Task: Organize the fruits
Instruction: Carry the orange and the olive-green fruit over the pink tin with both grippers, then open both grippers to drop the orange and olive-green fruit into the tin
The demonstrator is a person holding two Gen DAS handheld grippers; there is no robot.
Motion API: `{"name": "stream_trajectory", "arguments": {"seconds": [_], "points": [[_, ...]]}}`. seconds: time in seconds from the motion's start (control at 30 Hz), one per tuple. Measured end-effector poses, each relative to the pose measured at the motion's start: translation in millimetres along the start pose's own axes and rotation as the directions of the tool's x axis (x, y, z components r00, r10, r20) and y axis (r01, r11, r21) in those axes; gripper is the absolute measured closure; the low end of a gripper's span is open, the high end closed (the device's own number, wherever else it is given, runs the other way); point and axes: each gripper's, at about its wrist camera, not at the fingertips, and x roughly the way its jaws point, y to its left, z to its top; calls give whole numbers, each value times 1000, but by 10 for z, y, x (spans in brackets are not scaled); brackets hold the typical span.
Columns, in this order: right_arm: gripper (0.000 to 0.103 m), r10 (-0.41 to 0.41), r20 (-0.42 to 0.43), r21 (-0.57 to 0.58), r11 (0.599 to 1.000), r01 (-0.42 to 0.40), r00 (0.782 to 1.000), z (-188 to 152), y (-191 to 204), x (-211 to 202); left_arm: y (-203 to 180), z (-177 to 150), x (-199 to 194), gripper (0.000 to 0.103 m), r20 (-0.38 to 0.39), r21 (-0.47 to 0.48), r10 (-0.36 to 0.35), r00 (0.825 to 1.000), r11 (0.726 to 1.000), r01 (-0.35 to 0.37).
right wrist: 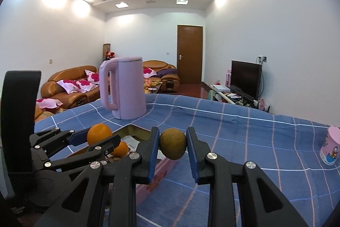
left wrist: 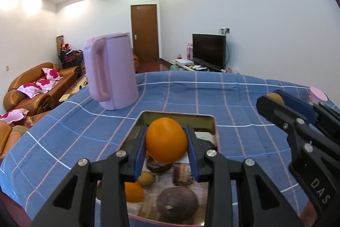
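My left gripper (left wrist: 166,143) is shut on an orange (left wrist: 166,139), held above a rectangular metal tray (left wrist: 174,115) on the blue checked tablecloth. In the tray lie another orange (left wrist: 133,193), a small yellowish fruit (left wrist: 146,179) and two dark brown round fruits (left wrist: 177,203). My right gripper (right wrist: 173,144) is shut on a small brownish-green round fruit (right wrist: 173,144), just right of the tray and above the cloth. In the right wrist view the left gripper (right wrist: 96,138) with its orange (right wrist: 98,133) shows at left. The right gripper (left wrist: 274,99) appears at the right edge of the left wrist view.
A tall pink kettle (left wrist: 111,70) stands on the table behind the tray. A pink cup (right wrist: 331,146) sits at the table's right side. Beyond the table are brown sofas (right wrist: 70,86), a door (right wrist: 189,52) and a television (right wrist: 245,78).
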Motion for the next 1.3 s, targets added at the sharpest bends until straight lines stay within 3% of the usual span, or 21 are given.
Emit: {"name": "stream_trajectory", "arguments": {"seconds": [0.5,1.03,1.2,1.3], "points": [[75,71,-65,-27,997,-73,995,-13,356,343,499,7,239,67,-56,-42,73,996,996,-75],[75,67,-206,-27,997,-74,976,-173,453,698,521,-110,502,66,-157,-24,51,986,998,-55],[75,73,-254,-14,997,-79,965,-242,437,768,488,-144,535,62,-172,-10,44,984,999,-47],[72,65,-268,-4,998,-69,961,-266,411,785,484,-141,517,49,-168,-9,46,985,999,-48]]}}
